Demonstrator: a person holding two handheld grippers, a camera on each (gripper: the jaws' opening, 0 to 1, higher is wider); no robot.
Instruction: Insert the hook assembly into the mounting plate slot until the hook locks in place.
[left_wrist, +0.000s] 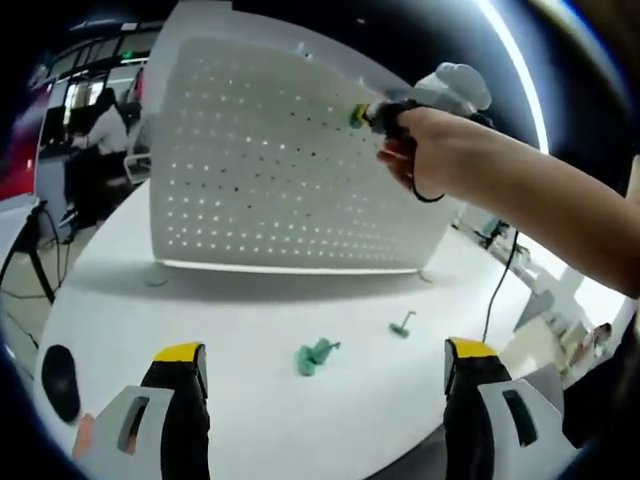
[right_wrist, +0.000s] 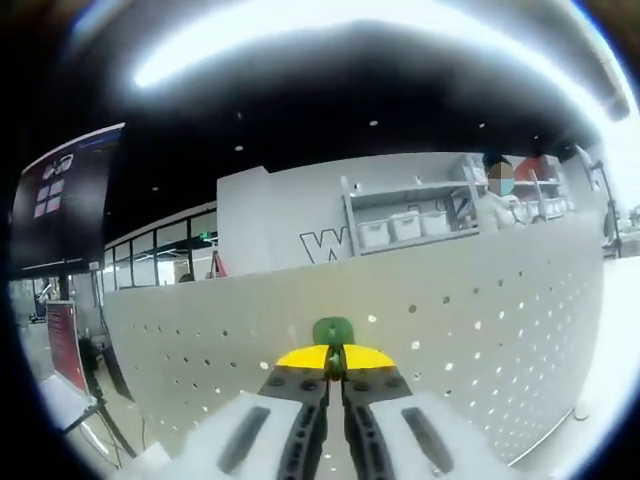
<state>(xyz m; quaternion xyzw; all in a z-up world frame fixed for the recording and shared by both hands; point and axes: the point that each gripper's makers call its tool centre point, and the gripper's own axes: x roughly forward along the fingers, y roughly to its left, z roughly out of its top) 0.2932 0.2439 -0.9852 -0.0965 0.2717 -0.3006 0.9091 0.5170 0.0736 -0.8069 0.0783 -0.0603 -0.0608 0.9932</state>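
- White perforated mounting plate (left_wrist: 280, 170) stands upright on the round table (left_wrist: 250, 330); it looks thin and stiff, likely to rock if pushed hard.
- Yellow-tipped right gripper (right_wrist: 335, 362) has its jaws together, clamped on a green hook assembly (right_wrist: 333, 331) held against the plate's upper holes; light, rigid plastic, best pinched by its base.
- Left gripper (left_wrist: 325, 375) hangs with jaws wide apart, holding nothing.
- Two spare green hooks (left_wrist: 317, 355) lie on the table near the plate's foot.
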